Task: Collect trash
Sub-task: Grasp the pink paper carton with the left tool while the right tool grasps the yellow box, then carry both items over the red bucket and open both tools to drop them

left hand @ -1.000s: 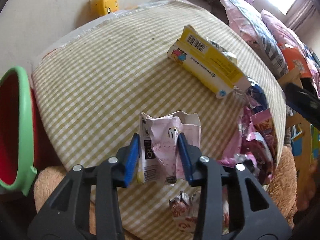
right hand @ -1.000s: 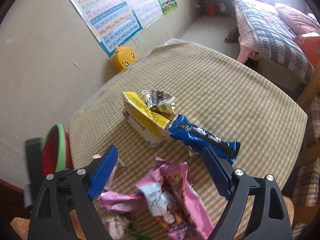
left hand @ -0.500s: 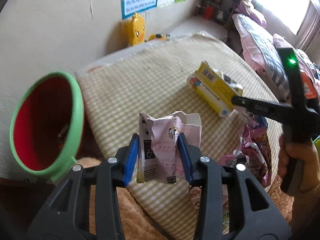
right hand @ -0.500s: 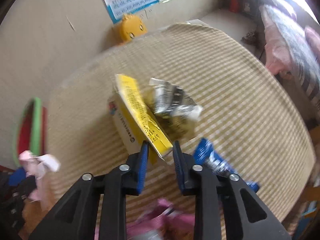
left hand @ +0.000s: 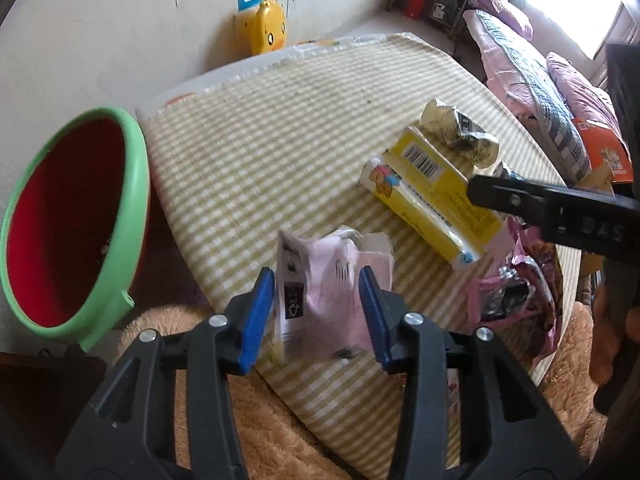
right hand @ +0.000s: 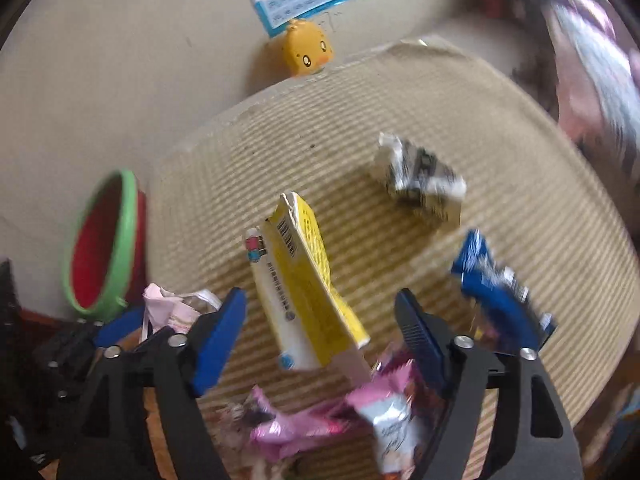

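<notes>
While the left gripper (left hand: 316,312) clamps the pink wrapper (left hand: 332,276), carry it to the bin (left hand: 136,184) at its left; right gripper (right hand: 320,340) jaws, just opened, straddle the yellow box (right hand: 304,280) without touching.

Beige wall (left hand: 100,32), bed (left hand: 532,80) beside bright window (left hand: 600,4).

both grippers: left gripper (left hand: 318,312) and right gripper (right hand: 320,344) have black plastic frames, blue ribbed pads, silver pivot screws

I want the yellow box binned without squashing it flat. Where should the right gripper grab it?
Take the yellow box across its narrow thickness near the end closest to the right gripper, coming from above. It is long and flat, resting on one long edge and leaning, so the broad faces suit the pads.
</notes>
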{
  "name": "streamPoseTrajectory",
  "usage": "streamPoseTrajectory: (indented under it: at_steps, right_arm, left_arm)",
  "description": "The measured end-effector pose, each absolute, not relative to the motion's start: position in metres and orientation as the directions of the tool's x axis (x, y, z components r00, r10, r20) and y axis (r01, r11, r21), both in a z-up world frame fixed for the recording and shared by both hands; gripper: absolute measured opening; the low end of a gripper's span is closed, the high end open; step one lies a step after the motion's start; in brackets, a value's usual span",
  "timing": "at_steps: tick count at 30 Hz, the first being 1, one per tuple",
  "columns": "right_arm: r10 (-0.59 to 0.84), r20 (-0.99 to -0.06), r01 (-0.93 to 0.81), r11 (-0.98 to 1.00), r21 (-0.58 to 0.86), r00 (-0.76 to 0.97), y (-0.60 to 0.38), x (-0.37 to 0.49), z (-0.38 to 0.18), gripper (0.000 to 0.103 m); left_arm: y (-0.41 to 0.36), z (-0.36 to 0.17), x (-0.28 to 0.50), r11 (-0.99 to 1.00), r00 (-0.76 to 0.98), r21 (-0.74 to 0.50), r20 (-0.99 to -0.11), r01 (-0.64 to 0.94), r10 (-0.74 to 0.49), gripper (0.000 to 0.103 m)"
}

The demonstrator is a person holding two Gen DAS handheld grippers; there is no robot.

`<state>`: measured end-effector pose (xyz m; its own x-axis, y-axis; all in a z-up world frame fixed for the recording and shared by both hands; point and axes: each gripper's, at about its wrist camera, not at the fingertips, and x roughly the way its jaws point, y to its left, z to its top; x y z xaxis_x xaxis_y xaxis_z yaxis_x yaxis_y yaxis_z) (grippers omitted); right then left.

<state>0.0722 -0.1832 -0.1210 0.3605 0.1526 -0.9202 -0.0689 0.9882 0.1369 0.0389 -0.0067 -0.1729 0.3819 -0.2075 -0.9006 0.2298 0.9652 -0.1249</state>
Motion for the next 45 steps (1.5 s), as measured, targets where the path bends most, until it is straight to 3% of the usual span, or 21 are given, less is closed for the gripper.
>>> streamPoseTrajectory:
  at_steps: [2, 8, 12, 14, 15, 16, 17, 20, 27, 35, 45]
  right_arm:
    - [0.136, -0.93, -0.088, 0.99, 0.113, 0.341, -0.175, 0.075, -0.129, 0.076]
    - [0.116, -0.952, -0.086, 0.992, 0.095, 0.282, -0.169, 0.084, -0.158, 0.076]
    - [0.136, -0.953, -0.056, 0.991, 0.126, 0.272, -0.172, 0.082, -0.171, 0.075]
    - [0.157, -0.946, -0.048, 0.988, 0.15, 0.282, -0.172, 0.078, -0.171, 0.068]
    - [0.169, -0.944, -0.049, 0.986, 0.162, 0.284, -0.17, 0.077, -0.17, 0.058]
    - [0.172, -0.941, -0.046, 0.985, 0.166, 0.29, -0.17, 0.075, -0.167, 0.055]
    - [0.177, -0.937, -0.041, 0.984, 0.172, 0.302, -0.17, 0.072, -0.164, 0.035]
    - [0.231, -0.913, -0.002, 0.97, 0.245, 0.335, -0.176, 0.066, -0.15, 0.026]
    - [0.273, -0.807, 0.054, 0.935, 0.351, 0.524, -0.202, 0.036, -0.084, 0.026]
    - [0.264, -0.666, 0.005, 0.928, 0.373, 0.697, -0.2, 0.011, -0.017, 0.027]
    - [0.28, -0.614, -0.041, 0.927, 0.373, 0.738, -0.186, 0.002, 0.005, 0.027]
  left_arm:
    - [-0.006, -0.178, 0.038, 0.966, 0.371, -0.129, -0.906, 0.224, -0.207, 0.054]
    - [-0.004, -0.186, 0.035, 0.961, 0.342, -0.159, -0.911, 0.227, -0.231, 0.072]
    - [-0.008, -0.196, 0.036, 0.96, 0.311, -0.153, -0.924, 0.235, -0.223, 0.075]
    - [-0.01, -0.201, 0.035, 0.957, 0.29, -0.154, -0.931, 0.244, -0.223, 0.075]
    - [-0.011, -0.203, 0.035, 0.956, 0.285, -0.152, -0.932, 0.251, -0.223, 0.073]
    - [-0.012, -0.203, 0.034, 0.955, 0.283, -0.153, -0.932, 0.254, -0.225, 0.059]
    - [-0.012, -0.204, 0.034, 0.953, 0.279, -0.157, -0.933, 0.257, -0.229, 0.044]
    - [-0.012, -0.201, 0.033, 0.953, 0.291, -0.156, -0.928, 0.259, -0.232, 0.037]
    - [0.002, -0.159, 0.031, 0.968, 0.435, -0.141, -0.873, 0.208, -0.22, 0.036]
    - [0.017, -0.091, 0.025, 0.984, 0.624, -0.078, -0.765, 0.158, -0.161, 0.037]
    - [0.025, -0.065, 0.016, 0.991, 0.684, -0.054, -0.718, 0.126, -0.126, 0.037]
